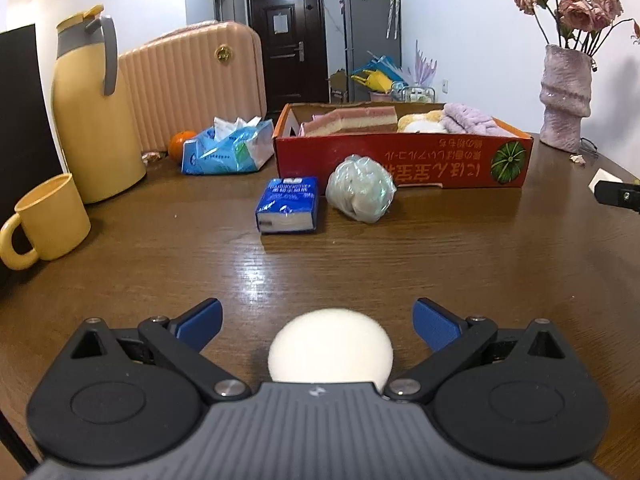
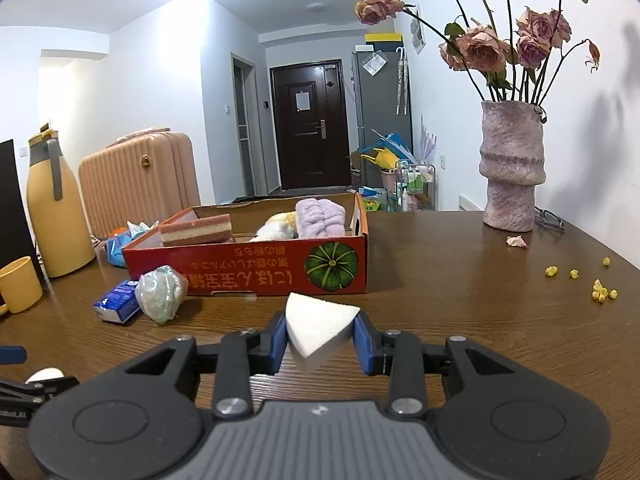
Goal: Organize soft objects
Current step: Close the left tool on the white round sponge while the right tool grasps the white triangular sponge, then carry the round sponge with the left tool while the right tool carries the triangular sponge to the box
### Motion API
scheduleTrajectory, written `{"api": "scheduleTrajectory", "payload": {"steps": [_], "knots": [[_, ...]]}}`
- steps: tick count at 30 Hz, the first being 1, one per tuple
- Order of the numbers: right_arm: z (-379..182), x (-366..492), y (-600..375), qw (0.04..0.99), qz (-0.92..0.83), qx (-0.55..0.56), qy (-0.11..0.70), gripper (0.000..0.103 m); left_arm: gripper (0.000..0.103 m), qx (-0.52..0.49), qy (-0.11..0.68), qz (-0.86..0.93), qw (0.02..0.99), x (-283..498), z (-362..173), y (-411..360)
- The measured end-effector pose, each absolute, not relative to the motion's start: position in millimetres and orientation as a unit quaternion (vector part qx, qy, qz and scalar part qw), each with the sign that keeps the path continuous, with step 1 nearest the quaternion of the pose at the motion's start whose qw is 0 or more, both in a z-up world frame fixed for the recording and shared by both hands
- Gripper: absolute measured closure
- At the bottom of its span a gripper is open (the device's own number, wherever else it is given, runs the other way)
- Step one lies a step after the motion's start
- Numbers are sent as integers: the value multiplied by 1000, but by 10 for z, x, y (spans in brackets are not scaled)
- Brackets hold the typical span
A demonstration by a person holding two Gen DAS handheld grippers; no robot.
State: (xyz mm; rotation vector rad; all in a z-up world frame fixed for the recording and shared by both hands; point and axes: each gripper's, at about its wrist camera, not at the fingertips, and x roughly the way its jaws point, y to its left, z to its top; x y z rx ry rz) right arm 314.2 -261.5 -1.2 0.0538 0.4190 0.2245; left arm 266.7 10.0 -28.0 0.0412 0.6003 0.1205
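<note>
Red cardboard box (image 2: 248, 268) as landmark, already holding a striped sponge block (image 2: 198, 230) and a lilac towel (image 2: 320, 216). Just in front of its near wall, a crinkly bagged bundle (image 1: 360, 190) beside a blue tissue pack (image 1: 289, 206). Well nearer than those, a round white puff (image 1: 330, 346) between the wide-spread left gripper (image 1: 318, 322), untouched. Right gripper (image 2: 320, 340) clamped on a white foam wedge (image 2: 318, 326), short of the box. Probably light, squashy, non-slip; best pinched across the flat faces, gently.
</note>
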Motion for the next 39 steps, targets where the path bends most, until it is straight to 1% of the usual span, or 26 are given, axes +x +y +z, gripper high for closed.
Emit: {"api": "scheduleTrajectory", "payload": {"steps": [6,7,9,10,11,14,16,22,39], "knots": [[-6,3114,-2615,972,114,27,205,68,0,6,324,65,944,2695,-352,137],[-8,3112,-2613,972,114,27,204,68,2,2,327,66,943,2700,-357,150],[-9,3112,-2613,972,114,28,205,68,7,-6,331,65,941,2698,-362,179],[-9,3112,-2613,972,114,28,205,68,14,-8,332,65,941,2694,-366,185],[-9,3112,-2613,972,114,27,205,68,23,-9,333,66,941,2693,-370,190],[-7,3112,-2614,972,112,28,206,68,38,-15,340,63,938,2692,-385,204],[-5,3106,-2615,972,111,28,206,67,44,-21,348,59,935,2701,-401,217],[-16,3118,-2604,972,109,27,209,67,46,-28,343,54,937,2695,-396,226],[-23,3141,-2465,974,113,11,195,67,46,-35,301,48,952,2715,-234,237]]}}
